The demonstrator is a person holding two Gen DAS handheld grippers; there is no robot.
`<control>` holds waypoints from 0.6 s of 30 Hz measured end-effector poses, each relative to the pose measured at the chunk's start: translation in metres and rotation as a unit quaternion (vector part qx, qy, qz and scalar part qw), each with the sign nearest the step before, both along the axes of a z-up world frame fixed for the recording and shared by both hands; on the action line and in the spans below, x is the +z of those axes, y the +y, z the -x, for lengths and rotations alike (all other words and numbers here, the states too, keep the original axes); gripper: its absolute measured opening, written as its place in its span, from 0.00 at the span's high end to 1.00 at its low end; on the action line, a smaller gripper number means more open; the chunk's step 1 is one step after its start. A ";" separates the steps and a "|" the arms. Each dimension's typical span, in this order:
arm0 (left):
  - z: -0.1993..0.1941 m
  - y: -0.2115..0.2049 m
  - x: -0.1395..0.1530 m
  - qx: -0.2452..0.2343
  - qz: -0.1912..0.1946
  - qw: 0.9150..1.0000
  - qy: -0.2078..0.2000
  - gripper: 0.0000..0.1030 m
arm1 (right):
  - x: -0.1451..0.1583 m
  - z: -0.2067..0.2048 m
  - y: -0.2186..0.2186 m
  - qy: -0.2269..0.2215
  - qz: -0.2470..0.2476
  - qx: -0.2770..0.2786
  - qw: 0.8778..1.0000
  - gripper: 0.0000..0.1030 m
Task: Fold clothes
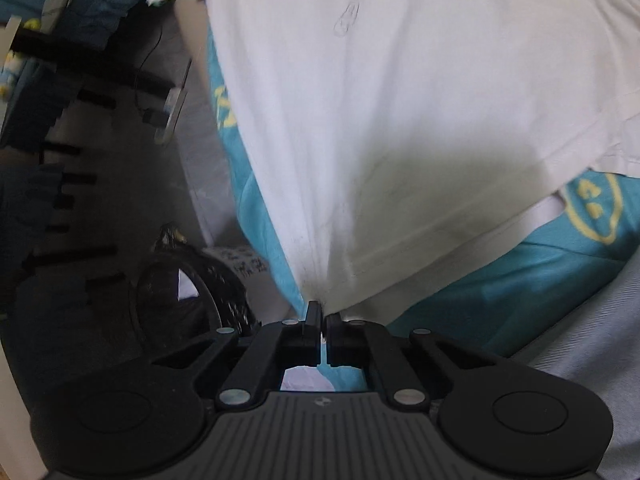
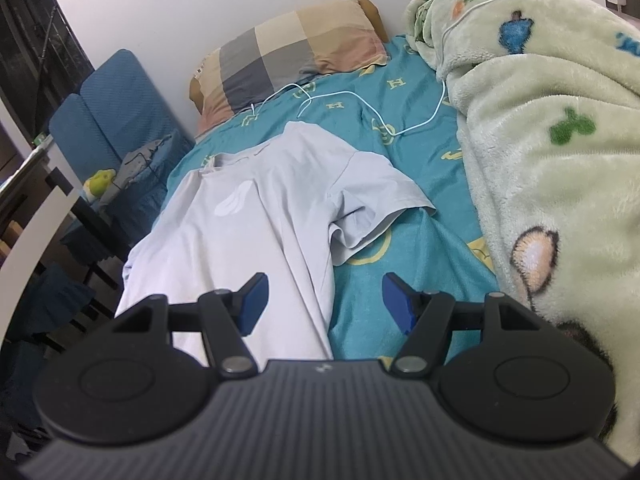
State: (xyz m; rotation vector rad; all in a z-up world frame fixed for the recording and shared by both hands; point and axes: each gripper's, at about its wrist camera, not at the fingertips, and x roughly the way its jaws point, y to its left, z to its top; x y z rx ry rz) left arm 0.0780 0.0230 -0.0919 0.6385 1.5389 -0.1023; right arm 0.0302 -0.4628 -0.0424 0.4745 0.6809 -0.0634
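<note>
A pale white T-shirt (image 2: 256, 216) lies spread on the teal bedsheet (image 2: 400, 92), collar toward the pillow, one sleeve out to the right. In the left wrist view the T-shirt (image 1: 380, 120) fills the frame, and my left gripper (image 1: 323, 314) is shut on its hem corner, the cloth pulled into taut creases at the jaws. My right gripper (image 2: 324, 300) is open and empty, its blue pads (image 2: 253, 300) hovering over the shirt's lower right edge and the sheet.
A green fleece blanket (image 2: 552, 152) is heaped along the bed's right side. A checked pillow (image 2: 288, 48) lies at the head, with a white cable (image 2: 360, 108) across the sheet. Blue chairs (image 2: 112, 104) and dark furniture (image 1: 60, 140) stand off the left side.
</note>
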 end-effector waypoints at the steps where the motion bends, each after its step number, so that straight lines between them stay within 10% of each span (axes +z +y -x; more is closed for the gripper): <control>1: 0.000 0.000 0.000 0.003 0.004 1.000 0.000 0.97 | 0.000 0.000 0.000 0.001 0.001 0.000 1.000 0.36; 5: 0.004 -0.007 0.015 0.018 0.026 0.999 -0.012 0.95 | -0.002 -0.001 0.001 0.005 0.004 0.001 1.000 0.36; 10: 0.011 -0.023 0.041 0.022 0.053 0.996 -0.075 0.65 | -0.001 -0.001 0.000 0.004 0.000 0.000 1.000 0.36; 18: 0.049 -0.067 0.098 0.002 0.132 0.962 -0.240 0.38 | -0.002 -0.001 0.004 0.006 0.006 0.003 1.000 0.36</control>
